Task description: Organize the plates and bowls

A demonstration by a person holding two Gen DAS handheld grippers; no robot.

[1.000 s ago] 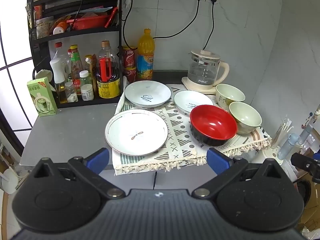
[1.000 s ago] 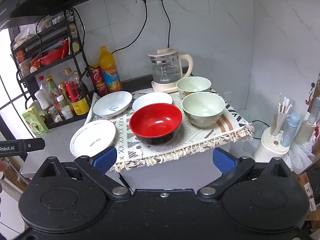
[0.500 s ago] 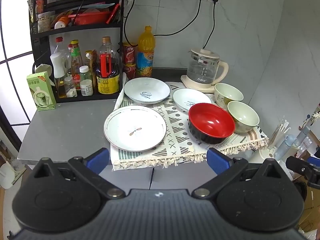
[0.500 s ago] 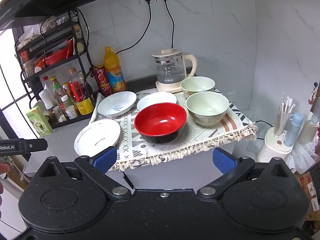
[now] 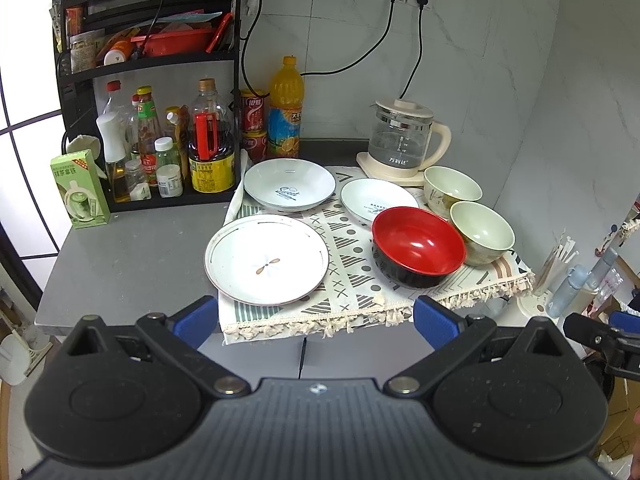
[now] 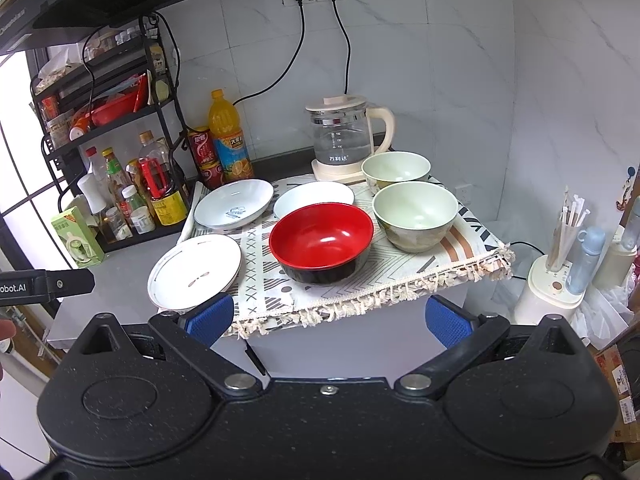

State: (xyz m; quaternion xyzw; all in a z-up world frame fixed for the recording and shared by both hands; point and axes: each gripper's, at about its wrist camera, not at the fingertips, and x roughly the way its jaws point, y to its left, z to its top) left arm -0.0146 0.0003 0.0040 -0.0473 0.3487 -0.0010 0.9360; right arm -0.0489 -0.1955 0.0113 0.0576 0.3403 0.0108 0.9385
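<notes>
On a patterned cloth (image 5: 352, 280) lie a flat white plate (image 5: 266, 265) at the front left, a deep white plate marked "Sweet" (image 5: 289, 189) behind it, a smaller white plate (image 5: 374, 202), a red and black bowl (image 5: 418, 252) and two pale green bowls (image 5: 482, 233) (image 5: 452, 189). The same plates and bowls show in the right wrist view: flat plate (image 6: 195, 277), red bowl (image 6: 322, 248), near green bowl (image 6: 415, 215). My left gripper (image 5: 314, 320) is open and empty, short of the cloth's front edge. My right gripper (image 6: 328, 318) is open and empty, in front of the red bowl.
A glass kettle (image 5: 402, 138) stands behind the bowls. A black rack with bottles (image 5: 160, 136), a juice bottle (image 5: 285, 108) and cans stand at the back left. A green carton (image 5: 78, 188) stands on the grey counter (image 5: 132, 256). A holder with straws (image 6: 554, 276) stands to the right.
Both grippers have drifted slightly; the counter scene has shifted a little in both views. The plates and bowls have not moved. Both grippers stay open.
</notes>
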